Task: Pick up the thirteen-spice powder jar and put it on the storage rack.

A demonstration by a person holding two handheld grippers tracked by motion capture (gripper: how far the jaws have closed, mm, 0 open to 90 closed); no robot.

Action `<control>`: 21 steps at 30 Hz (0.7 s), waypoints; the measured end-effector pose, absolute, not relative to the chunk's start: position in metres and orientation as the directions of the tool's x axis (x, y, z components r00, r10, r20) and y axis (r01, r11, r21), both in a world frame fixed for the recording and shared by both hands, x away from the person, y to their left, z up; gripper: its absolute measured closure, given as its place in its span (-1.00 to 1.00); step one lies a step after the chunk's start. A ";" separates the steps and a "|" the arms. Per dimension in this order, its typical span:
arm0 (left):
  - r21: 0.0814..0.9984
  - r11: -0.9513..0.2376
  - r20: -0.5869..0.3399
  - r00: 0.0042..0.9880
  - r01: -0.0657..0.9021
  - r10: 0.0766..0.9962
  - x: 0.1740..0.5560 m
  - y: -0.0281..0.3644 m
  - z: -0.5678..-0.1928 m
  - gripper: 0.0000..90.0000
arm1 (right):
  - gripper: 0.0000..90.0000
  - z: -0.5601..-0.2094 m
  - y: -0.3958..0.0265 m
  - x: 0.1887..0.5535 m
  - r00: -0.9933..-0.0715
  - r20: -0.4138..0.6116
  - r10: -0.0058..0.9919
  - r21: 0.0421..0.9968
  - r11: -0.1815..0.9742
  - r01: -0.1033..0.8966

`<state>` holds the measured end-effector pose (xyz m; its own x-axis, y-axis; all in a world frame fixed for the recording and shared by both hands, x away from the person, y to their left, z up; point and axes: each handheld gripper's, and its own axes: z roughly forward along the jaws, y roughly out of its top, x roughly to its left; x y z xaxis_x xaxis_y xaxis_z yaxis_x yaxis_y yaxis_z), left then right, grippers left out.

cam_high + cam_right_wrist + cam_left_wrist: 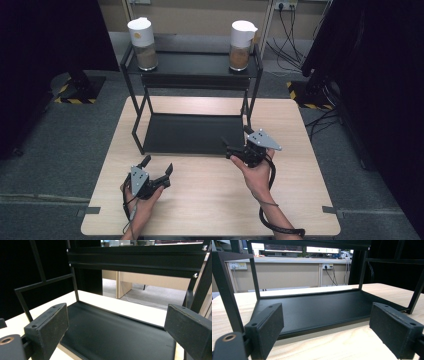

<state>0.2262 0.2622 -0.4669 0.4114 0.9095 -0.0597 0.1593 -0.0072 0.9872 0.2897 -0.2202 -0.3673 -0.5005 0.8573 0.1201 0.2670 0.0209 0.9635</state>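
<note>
**Two open grippers facing a black two-tier rack**

Standing on a light wooden table (210, 200), a black metal two-tier rack (192, 132) serves as the landmark for everything here. Its lower shelf lies flat on the tabletop; its upper shelf sits on thin black legs above and behind it.

On the upper shelf of the rack stand two clear jars with white lids, each partly filled with something brown. The left jar (143, 44) is at the shelf's left end and the right jar (240, 45) is at its right end, well apart from each other.

The left gripper (157, 167) is held in the person's left hand, in front of the rack's lower shelf and toward its left half, near the shelf's front edge but not touching it. Its jaws stand wide apart and hold nothing. From the left gripper view, the lower shelf spreads out between the two black padded jaws.

The right gripper (235, 145) is held in the person's right hand, at the rack's front right corner, beside the right leg. Its jaws are also spread wide and empty. From the right gripper view, the lower shelf lies between the jaws, with the rack's crossbar above.
</note>
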 end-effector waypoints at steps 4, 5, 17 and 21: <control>0.987 -0.005 -0.062 0.412 0.159 0.909 0.226 0.262 -0.467 -0.74 | -0.87 -0.372 -0.221 0.287 -0.505 0.122 0.854 0.961 0.026 0.276; 0.987 -0.006 -0.061 0.412 0.159 0.909 0.226 0.262 -0.467 -0.74 | -0.87 -0.374 -0.221 0.287 -0.506 0.124 0.854 0.961 0.024 0.276; 0.987 -0.006 -0.060 0.411 0.158 0.909 0.226 0.262 -0.467 -0.74 | -0.87 -0.388 -0.227 0.279 -0.517 0.137 0.845 0.949 0.037 0.313; 0.987 -0.005 -0.062 0.411 0.159 0.909 0.226 0.262 -0.467 -0.74 | -0.87 -0.396 -0.229 0.275 -0.521 0.145 0.841 0.945 0.038 0.324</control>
<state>0.2261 0.2624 -0.4671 0.4112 0.9095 -0.0617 0.1587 -0.0048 0.9873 0.2755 -0.2295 -0.3964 -0.5206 0.8414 0.1447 0.3239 0.0378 0.9453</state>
